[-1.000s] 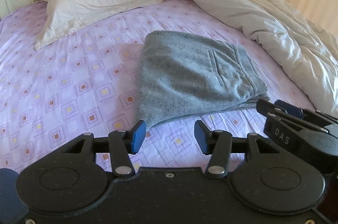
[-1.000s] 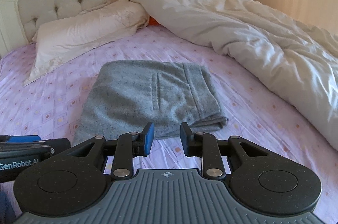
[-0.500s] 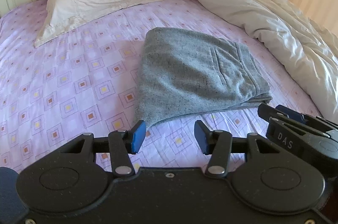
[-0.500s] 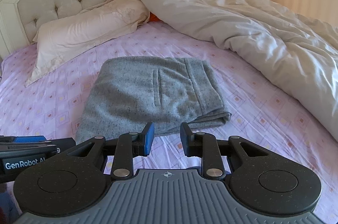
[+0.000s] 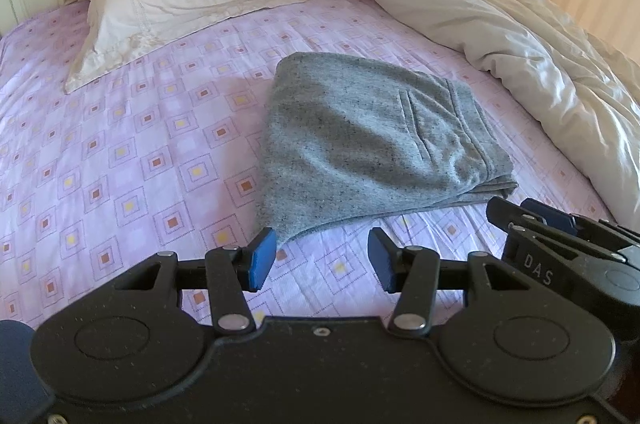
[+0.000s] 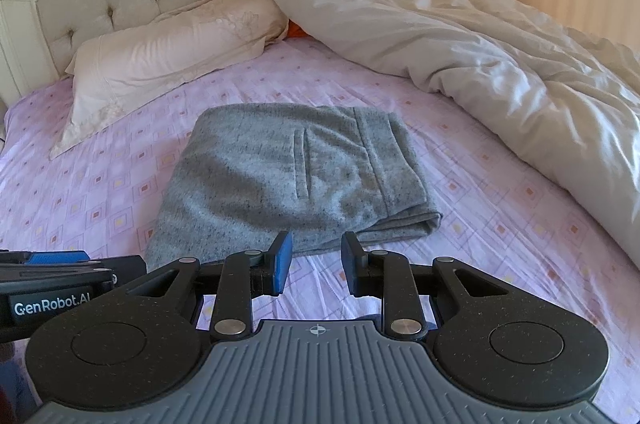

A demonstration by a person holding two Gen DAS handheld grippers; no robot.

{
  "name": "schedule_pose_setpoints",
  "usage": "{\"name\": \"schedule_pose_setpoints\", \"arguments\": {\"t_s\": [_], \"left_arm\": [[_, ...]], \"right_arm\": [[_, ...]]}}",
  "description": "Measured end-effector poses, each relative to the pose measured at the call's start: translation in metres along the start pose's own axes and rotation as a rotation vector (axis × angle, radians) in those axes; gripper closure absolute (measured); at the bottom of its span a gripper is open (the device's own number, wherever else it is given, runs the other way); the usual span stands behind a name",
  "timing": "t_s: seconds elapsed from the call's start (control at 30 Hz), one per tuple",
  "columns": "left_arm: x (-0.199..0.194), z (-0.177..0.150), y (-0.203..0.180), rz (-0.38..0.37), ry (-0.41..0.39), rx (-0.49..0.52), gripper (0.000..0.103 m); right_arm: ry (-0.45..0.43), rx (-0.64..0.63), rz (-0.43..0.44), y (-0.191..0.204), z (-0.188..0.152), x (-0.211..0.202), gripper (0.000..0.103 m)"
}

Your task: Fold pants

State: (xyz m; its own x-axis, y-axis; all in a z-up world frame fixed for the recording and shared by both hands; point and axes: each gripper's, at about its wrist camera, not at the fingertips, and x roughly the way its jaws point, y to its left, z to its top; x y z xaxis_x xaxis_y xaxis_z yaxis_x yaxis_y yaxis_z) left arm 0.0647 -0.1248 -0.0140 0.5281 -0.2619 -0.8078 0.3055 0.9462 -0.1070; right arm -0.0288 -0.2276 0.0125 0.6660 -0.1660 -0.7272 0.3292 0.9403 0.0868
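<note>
My left gripper (image 5: 322, 260): jaws apart, nothing between them, just short of the near hem.
My right gripper (image 6: 316, 262): jaws narrower, also empty, beside it.
Pants (image 6: 288, 175): grey bundle, folded flat on the bed sheet (image 5: 120, 143), mid-bed.
Handling: I judge soft, thick knit, light, floppy; pinch the stacked layers at a near corner.
Axis: long side runs away towards the pillow (image 6: 168, 51); waistband on the right.
</note>
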Motion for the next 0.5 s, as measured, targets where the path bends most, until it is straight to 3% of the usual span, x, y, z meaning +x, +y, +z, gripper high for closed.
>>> {"name": "schedule_pose_setpoints", "arguments": {"t_s": [0.5], "left_arm": [[-0.0009,-0.0005,0.0020,-0.006,0.000,0.009,0.046]], "right_arm": [[-0.002,-0.008,0.002,-0.0001,0.0007,0.0000,0.077]]}}
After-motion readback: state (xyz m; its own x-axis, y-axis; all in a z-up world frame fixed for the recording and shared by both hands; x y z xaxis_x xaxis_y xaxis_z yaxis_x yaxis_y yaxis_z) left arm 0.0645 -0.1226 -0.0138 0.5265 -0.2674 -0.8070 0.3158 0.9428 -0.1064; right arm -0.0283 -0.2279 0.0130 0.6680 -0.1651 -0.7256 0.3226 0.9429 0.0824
